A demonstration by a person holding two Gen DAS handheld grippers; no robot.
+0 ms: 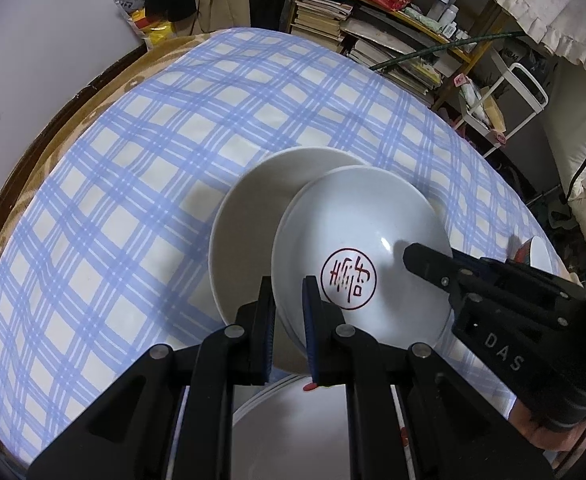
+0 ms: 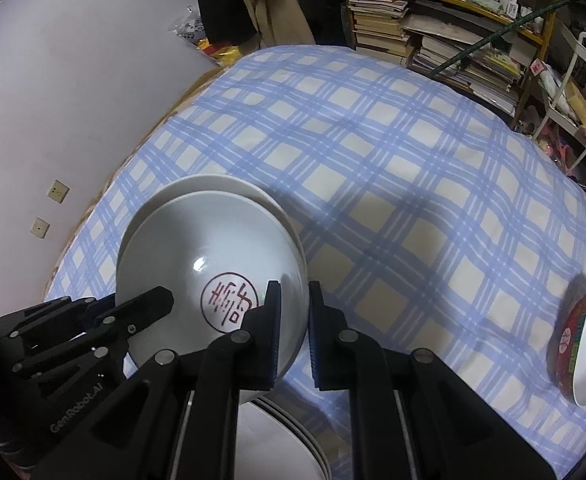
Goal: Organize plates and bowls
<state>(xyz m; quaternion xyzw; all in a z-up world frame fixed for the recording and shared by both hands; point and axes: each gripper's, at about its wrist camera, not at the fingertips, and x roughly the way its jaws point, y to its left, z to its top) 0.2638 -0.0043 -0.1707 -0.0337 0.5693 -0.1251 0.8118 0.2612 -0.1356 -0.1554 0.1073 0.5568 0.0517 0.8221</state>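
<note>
A white bowl with a red seal mark [image 1: 361,248] [image 2: 213,256] is held above the blue checked tablecloth [image 1: 133,184] [image 2: 393,168]. My left gripper [image 1: 289,300] is shut on its near rim, and my right gripper [image 2: 295,304] is shut on its opposite rim; each gripper shows in the other's view. A plain white plate [image 1: 253,216] [image 2: 213,184] lies on the cloth behind and under the bowl. A stack of white plates [image 1: 293,432] [image 2: 277,440] lies below the grippers. A red patterned bowl [image 2: 585,340] [image 1: 533,252] stands at the right.
A wooden shelf with stacked books and bottles [image 1: 393,32] [image 2: 445,40] stands behind the table. A white metal cart [image 1: 505,96] [image 2: 573,92] is to the right. A wall [image 1: 53,40] runs along the left, close to the table's edge.
</note>
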